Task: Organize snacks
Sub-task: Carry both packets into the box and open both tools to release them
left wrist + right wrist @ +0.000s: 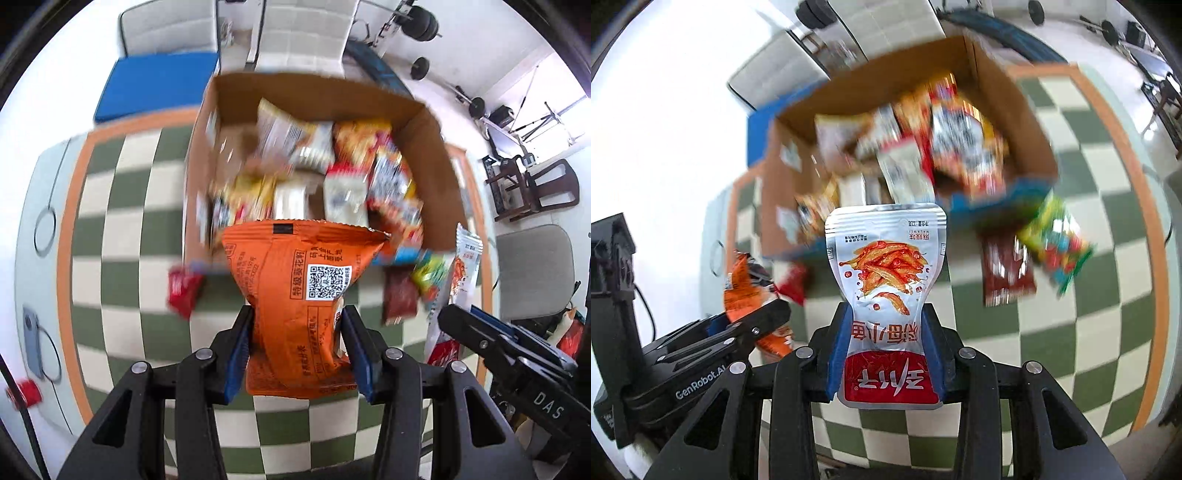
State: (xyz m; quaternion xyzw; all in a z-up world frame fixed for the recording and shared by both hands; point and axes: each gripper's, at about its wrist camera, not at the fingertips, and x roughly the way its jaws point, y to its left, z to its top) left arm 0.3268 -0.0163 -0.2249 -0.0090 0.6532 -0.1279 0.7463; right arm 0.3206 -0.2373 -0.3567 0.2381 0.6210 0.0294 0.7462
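My left gripper [297, 325] is shut on an orange snack packet [299, 280] with a QR code, held above the checkered cloth. My right gripper [886, 325] is shut on a silver packet [886, 266] printed with small fish and a red band. Each gripper shows in the other's view: the right gripper [448, 317] with the silver packet [461, 277] at the right, the left gripper [775, 306] with the orange packet [742, 291] at the left. Beyond both stands an open cardboard box [428, 147] [1008, 92] holding several blurred snack packets.
On the green and cream checkered cloth [122, 258] [1089, 295] lie a red packet [183, 291] [792, 282], a dark brown packet [399, 297] [1006, 273] and a multicoloured packet [430, 273] [1058, 242]. A blue cushion [155, 83] and chairs stand behind the table.
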